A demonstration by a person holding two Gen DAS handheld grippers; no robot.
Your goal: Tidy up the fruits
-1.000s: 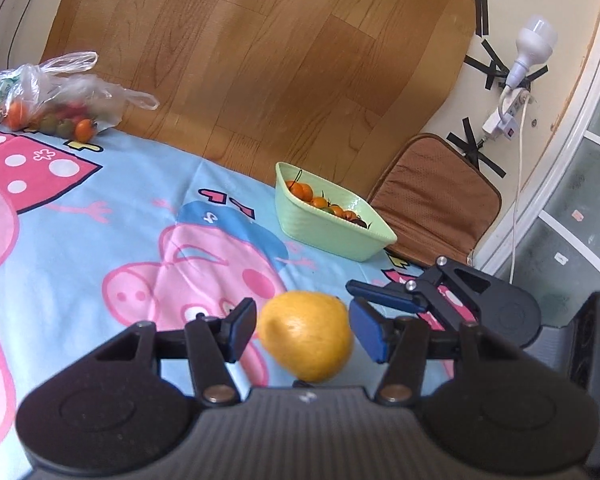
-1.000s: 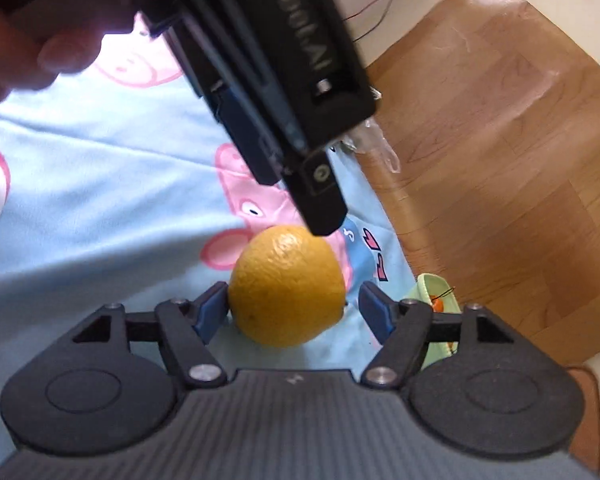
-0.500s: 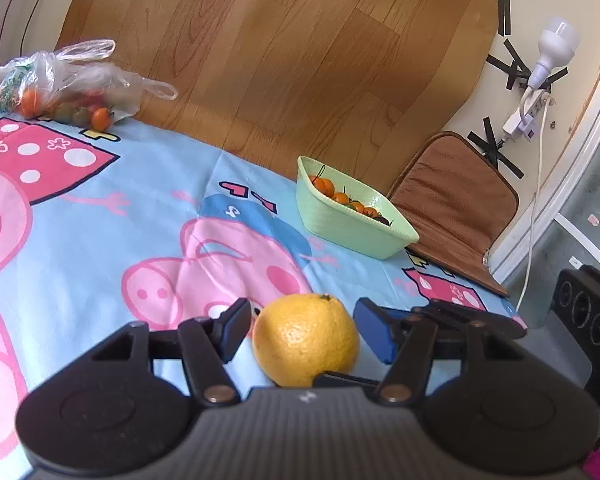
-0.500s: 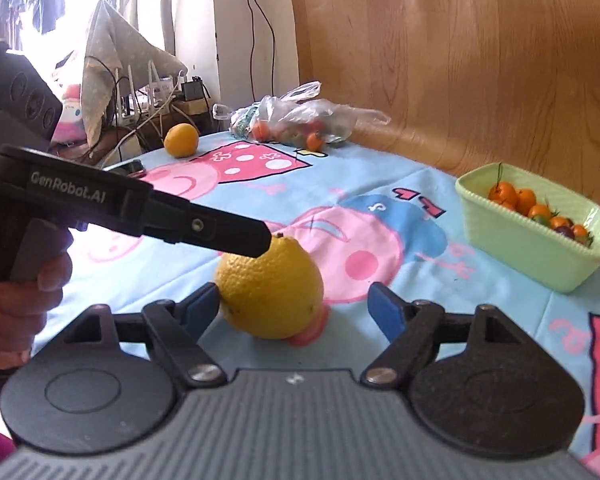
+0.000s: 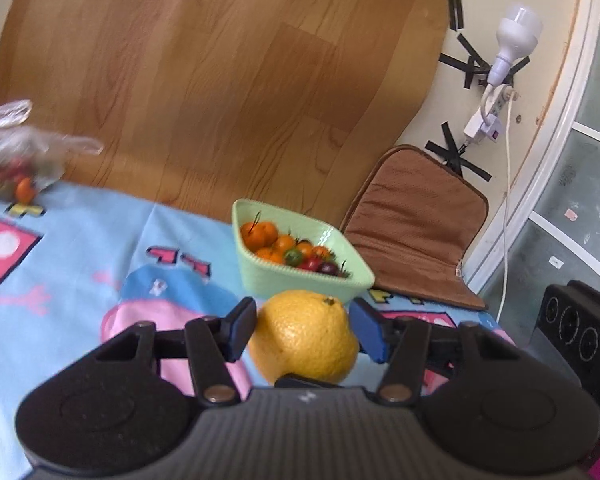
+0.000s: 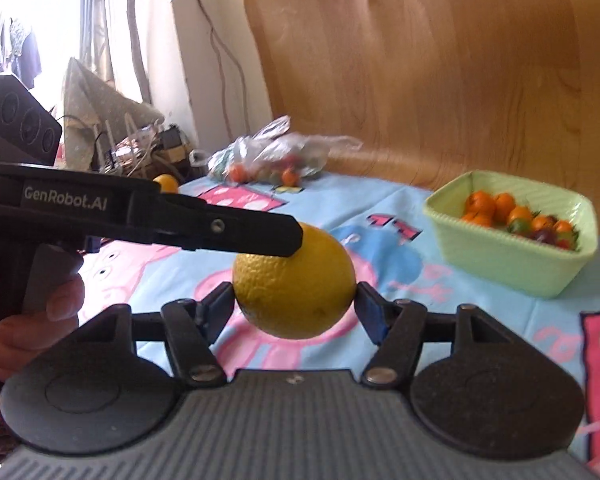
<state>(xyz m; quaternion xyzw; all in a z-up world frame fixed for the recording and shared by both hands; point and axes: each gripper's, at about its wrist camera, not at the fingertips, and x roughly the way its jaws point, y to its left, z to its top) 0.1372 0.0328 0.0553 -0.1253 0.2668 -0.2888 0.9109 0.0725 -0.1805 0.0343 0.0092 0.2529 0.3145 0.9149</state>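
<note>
Our left gripper [image 5: 303, 330] and right gripper [image 6: 295, 307] both clamp the yellow citrus [image 6: 295, 284], the right jaws closing, short of the green basket [image 6: 508, 258].

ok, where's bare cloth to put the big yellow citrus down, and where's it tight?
Free: the blue cartoon tablecloth between the clear plastic fruit bag and the pale green plastic basket, plus the stretch directly under the big yellow citrus. Crowded: the basket holds many small oranges and tomatoes, and both grippers bracket the citrus.
</note>
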